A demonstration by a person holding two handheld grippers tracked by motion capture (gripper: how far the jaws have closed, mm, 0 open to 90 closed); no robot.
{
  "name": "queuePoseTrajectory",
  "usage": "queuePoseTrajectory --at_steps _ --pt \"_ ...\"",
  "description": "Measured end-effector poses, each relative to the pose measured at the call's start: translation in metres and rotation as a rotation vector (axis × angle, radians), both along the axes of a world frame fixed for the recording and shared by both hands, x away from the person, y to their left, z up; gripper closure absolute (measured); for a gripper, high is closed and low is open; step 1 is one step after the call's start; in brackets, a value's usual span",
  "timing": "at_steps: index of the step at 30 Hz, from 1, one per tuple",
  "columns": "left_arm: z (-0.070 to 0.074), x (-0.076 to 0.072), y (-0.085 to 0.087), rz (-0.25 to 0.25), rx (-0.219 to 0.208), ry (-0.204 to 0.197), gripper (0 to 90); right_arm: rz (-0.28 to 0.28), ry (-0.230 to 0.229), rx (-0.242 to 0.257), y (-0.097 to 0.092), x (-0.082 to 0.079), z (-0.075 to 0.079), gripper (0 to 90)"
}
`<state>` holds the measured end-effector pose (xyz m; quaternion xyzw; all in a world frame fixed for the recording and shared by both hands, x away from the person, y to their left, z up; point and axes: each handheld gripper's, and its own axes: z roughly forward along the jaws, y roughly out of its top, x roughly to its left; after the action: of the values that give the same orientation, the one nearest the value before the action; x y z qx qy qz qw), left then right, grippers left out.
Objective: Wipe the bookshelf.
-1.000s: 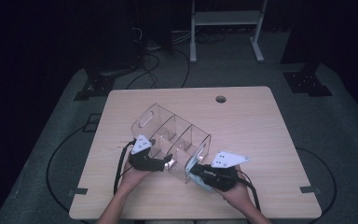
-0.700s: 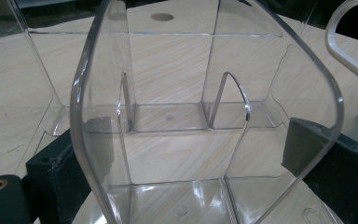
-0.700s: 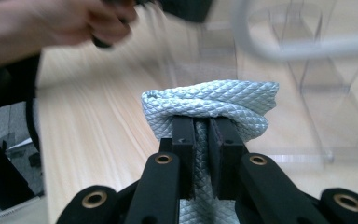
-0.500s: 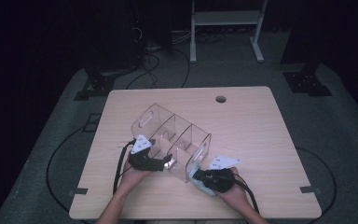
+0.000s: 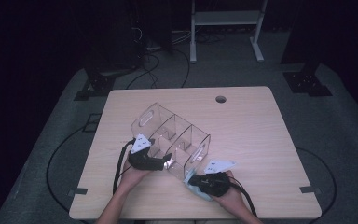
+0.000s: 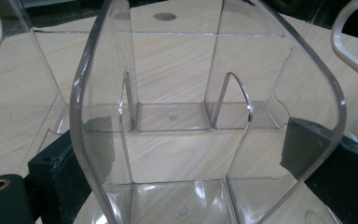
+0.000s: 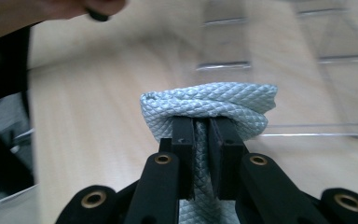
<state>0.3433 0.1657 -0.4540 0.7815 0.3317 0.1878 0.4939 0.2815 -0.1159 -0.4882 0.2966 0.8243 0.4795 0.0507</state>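
High view: a clear plastic organizer [image 5: 170,140] lies tipped on its side near the middle of the counter [image 5: 261,135], with its long axis running from the upper left toward the lower right of the frame. The left claw [image 5: 165,162] is at the organizer's lower left edge. In the left gripper view its two black jaws stand wide on both sides of one clear end wall [image 6: 205,140] and seem to press on it, so I judge that this claw grips the organizer and keeps it steady.

The right claw [image 5: 191,179] is in the lower middle of the frame, just below the organizer's lower right end. In the right gripper view its jaws are closed tight on a folded grey cloth [image 7: 209,109], which bulges out above the pads.

The relation that matters: the organizer lies up and to the left of the cloth, very near but apart, I think. Its open compartments face the lower right, toward the right hand, so this hand is the nearer one to carry the cloth into a compartment for wiping.
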Motion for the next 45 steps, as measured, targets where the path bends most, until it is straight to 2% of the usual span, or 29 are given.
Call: queuePoseTrajectory --at_steps 1,2,3,5,8,11,12,14,15,17,18,23,28,34,38,40,45 --pt "0.0 0.0 0.0 0.0 0.0 0.0 5.2 0.0 0.0 0.0 0.0 0.0 0.0 81.5" --pt "0.0 0.0 0.0 -0.002 -0.001 -0.002 5.2 -0.034 -0.001 0.004 -0.006 0.006 0.0 81.5" --pt "0.0 0.0 0.0 -0.002 -0.001 -0.002 5.2 -0.034 -0.001 0.004 -0.006 0.006 0.0 81.5" --pt "0.0 0.001 -0.001 0.0 -0.001 -0.004 5.1 -0.08 0.005 0.012 -0.015 0.015 0.0 81.6" --pt "0.0 0.001 -0.002 0.003 -0.001 -0.004 5.1 -0.09 0.009 0.013 -0.016 0.015 0.0 81.7" --pt "0.0 0.001 -0.003 0.01 0.005 -0.007 5.0 -0.077 0.004 0.028 -0.012 0.009 0.004 81.6" --pt "0.0 0.001 -0.003 0.01 0.005 -0.008 5.1 -0.044 -0.005 0.045 -0.007 0.001 0.009 81.5" --pt "0.0 0.001 -0.004 0.013 0.006 -0.007 5.1 -0.019 -0.007 0.079 -0.003 -0.006 0.015 81.5" --pt "0.0 0.001 -0.004 0.013 0.006 -0.007 5.1 -0.019 -0.007 0.079 -0.003 -0.006 0.015 81.5" --pt "0.0 0.0 -0.004 0.017 0.004 -0.007 5.1 -0.008 -0.046 0.105 0.0 -0.014 0.027 81.6" --pt "0.0 0.0 -0.004 0.016 0.003 -0.007 5.1 -0.007 -0.049 0.109 -0.001 -0.014 0.029 81.6" --pt "0.0 0.001 -0.004 0.002 -0.004 -0.004 4.1 -0.027 -0.04 0.107 -0.005 -0.01 0.027 81.6" --pt "0.0 0.0 -0.002 -0.027 -0.029 0.007 3.4 -0.049 -0.045 0.097 -0.011 -0.006 0.027 81.6" --pt "0.0 -0.002 -0.004 -0.05 -0.029 0.0 3.1 -0.089 -0.054 0.076 -0.021 -0.003 0.029 81.6" --pt "-0.001 -0.002 -0.01 -0.057 -0.03 0.002 3.3 -0.13 -0.055 0.065 -0.033 0.004 0.03 81.6" --pt "-0.001 -0.003 -0.012 -0.063 -0.028 -0.002 3.3 -0.134 -0.052 0.063 -0.035 0.005 0.03 81.6" --pt "-0.001 -0.005 -0.022 -0.085 -0.027 -0.004 3.6 -0.181 -0.038 0.059 -0.057 0.012 0.032 81.5"
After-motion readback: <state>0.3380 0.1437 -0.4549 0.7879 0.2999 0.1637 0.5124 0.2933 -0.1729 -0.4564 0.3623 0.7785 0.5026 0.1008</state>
